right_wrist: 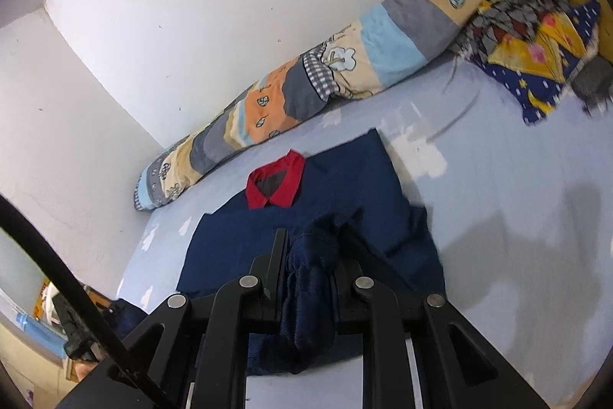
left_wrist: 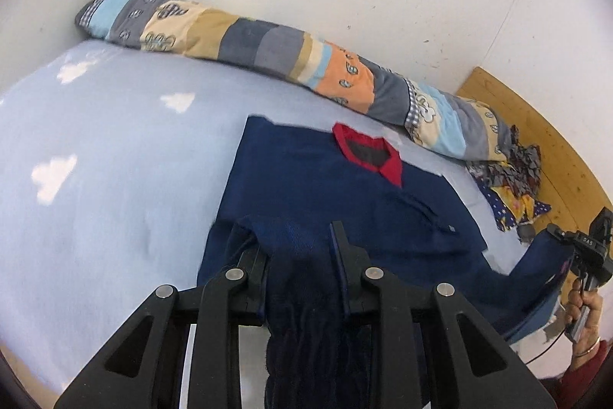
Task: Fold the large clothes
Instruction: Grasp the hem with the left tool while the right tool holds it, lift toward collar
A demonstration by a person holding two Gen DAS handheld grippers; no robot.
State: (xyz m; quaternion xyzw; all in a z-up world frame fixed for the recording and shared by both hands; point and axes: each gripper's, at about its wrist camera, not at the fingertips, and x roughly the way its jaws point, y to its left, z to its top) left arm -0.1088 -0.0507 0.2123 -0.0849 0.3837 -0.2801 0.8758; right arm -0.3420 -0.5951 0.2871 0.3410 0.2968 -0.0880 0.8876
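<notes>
A navy blue shirt with a red collar lies on the light blue bed sheet, collar toward the wall. My left gripper is shut on a bunched fold of the shirt's near hem, which hangs down between the fingers. My right gripper is shut on another bunch of the same shirt, near its lower right side. In the left wrist view the right gripper shows at the far right, held in a hand, with navy cloth lifted toward it.
A long rolled patchwork quilt lies along the white wall behind the shirt. A pile of patterned clothes sits at the bed's end by the wooden headboard. The sheet spreads right of the shirt.
</notes>
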